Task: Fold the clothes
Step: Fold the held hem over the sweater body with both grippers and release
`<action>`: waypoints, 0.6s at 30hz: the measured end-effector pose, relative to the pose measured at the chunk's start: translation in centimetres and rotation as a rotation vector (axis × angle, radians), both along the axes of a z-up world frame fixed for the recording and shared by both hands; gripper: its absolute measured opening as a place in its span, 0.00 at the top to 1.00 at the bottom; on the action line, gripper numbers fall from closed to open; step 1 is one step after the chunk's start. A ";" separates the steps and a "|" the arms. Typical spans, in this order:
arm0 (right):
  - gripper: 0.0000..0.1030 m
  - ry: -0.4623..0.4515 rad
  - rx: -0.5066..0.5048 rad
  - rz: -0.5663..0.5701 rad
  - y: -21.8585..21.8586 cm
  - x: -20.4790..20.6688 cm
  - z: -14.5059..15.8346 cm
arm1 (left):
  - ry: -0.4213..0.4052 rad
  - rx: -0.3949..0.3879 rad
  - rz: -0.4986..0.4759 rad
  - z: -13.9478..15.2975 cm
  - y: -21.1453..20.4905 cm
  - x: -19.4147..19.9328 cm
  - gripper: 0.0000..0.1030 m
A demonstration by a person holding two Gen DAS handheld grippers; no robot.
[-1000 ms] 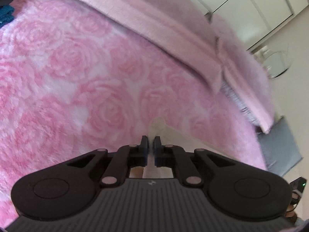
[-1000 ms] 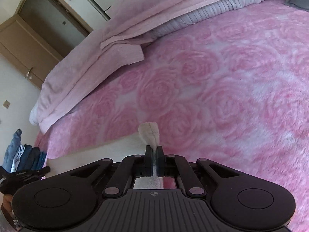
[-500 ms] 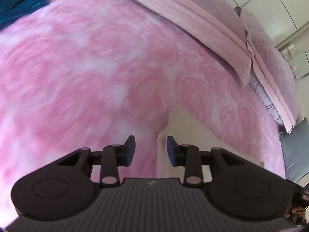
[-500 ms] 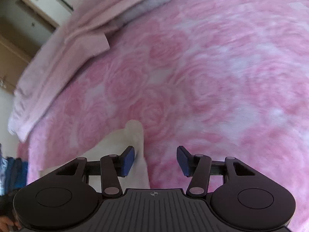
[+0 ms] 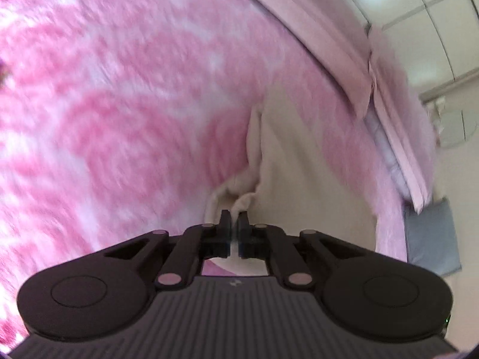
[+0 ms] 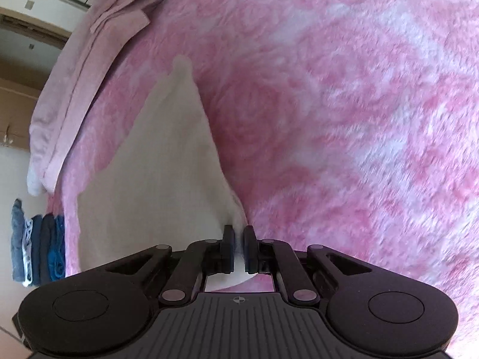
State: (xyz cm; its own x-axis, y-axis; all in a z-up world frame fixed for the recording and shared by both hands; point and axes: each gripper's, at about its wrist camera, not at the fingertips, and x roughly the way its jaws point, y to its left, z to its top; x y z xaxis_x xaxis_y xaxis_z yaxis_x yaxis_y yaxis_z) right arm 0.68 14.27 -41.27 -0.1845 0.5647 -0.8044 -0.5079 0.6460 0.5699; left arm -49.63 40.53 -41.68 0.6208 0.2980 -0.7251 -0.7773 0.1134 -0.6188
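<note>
now both claws are clamped on the cream garment (image 5: 314, 161), which lies flat on the pink rose blanket (image 5: 119, 104): left gripper (image 5: 234, 221) and right gripper (image 6: 238, 236) each pinch an edge. a fold looks about to begin, so next lift both edges together and carry them across evenly.

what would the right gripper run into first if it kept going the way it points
Likely the cream cloth that the right gripper already pinches at its edge, with the pink rose blanket right under it; depth is unclear.
</note>
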 end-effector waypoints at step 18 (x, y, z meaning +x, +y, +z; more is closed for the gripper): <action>0.36 0.176 0.042 -0.215 -4.0 -1.1 -1.0 | -0.184 -0.305 0.380 -3.1 -6.5 -1.5 0.50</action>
